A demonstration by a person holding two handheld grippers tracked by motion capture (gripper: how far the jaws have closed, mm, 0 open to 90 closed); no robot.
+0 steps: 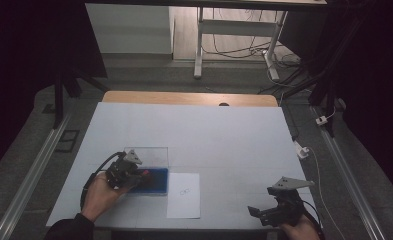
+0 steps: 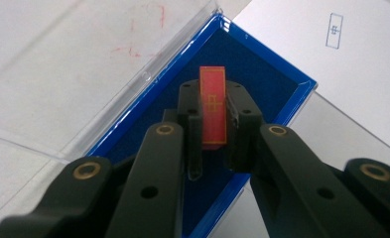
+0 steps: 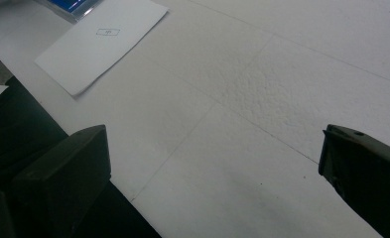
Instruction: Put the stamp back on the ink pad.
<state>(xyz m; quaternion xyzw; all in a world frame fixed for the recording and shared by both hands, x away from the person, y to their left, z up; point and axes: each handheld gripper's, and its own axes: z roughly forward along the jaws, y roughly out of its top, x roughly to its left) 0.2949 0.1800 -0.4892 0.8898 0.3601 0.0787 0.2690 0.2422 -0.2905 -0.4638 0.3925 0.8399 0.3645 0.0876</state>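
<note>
A small red chip (image 2: 213,106) with gold lines stands on edge between the pads of my left gripper (image 2: 214,116), which is shut on it over the blue-lined box (image 2: 262,74). In the high view the left gripper (image 1: 134,172) sits at the left side of the blue box (image 1: 156,184), whose clear lid (image 1: 149,155) lies open behind it. A white paper sheet (image 1: 184,195) with a small printed outline (image 2: 335,30) lies just right of the box. My right gripper (image 1: 264,212) rests near the table's front right edge, jaws wide apart over bare white surface.
The table is covered with white board (image 1: 209,135), its wooden edge (image 1: 189,98) showing at the back. The paper sheet (image 3: 100,42) lies far off in the right gripper view. Cables and a white desk frame (image 1: 234,35) stand beyond the table.
</note>
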